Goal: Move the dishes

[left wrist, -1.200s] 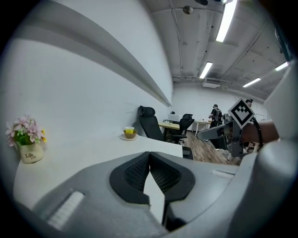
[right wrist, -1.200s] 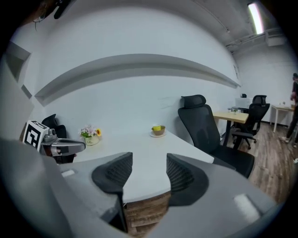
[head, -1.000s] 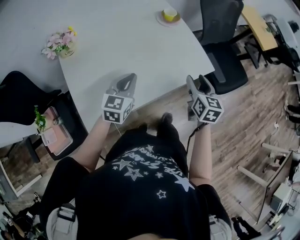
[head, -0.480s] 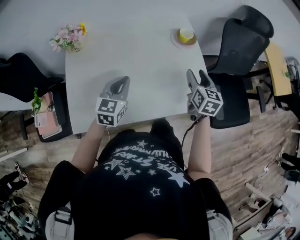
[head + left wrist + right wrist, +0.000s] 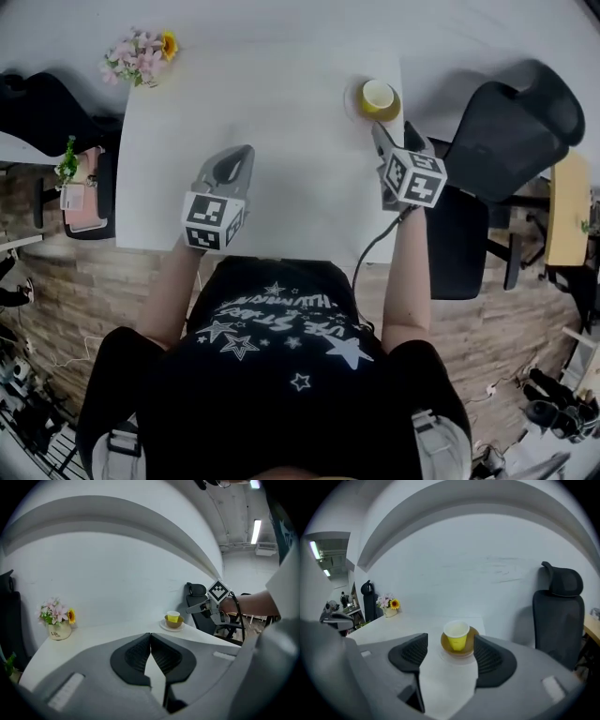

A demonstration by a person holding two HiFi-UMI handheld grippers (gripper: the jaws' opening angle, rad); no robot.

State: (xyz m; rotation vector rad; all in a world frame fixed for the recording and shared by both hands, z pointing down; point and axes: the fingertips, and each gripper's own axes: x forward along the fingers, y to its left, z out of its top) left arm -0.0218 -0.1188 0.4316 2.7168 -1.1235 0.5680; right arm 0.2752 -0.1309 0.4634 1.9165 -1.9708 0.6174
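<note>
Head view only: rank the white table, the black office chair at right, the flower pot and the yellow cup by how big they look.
1. white table
2. black office chair
3. flower pot, blooms included
4. yellow cup

The last two look close in size.

Before you: yellow cup [image 5: 456,637], brown bowl [image 5: 472,637], white surface [image 5: 272,112], pink flowers [image 5: 136,52]; grey left claw [image 5: 244,152] and right claw [image 5: 392,137], with black-and-white patterned cubes [image 5: 212,221].

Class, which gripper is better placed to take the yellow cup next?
The right gripper: its jaws, just opened with nothing between, face the yellow cup; the left gripper is shut, farther off.
</note>
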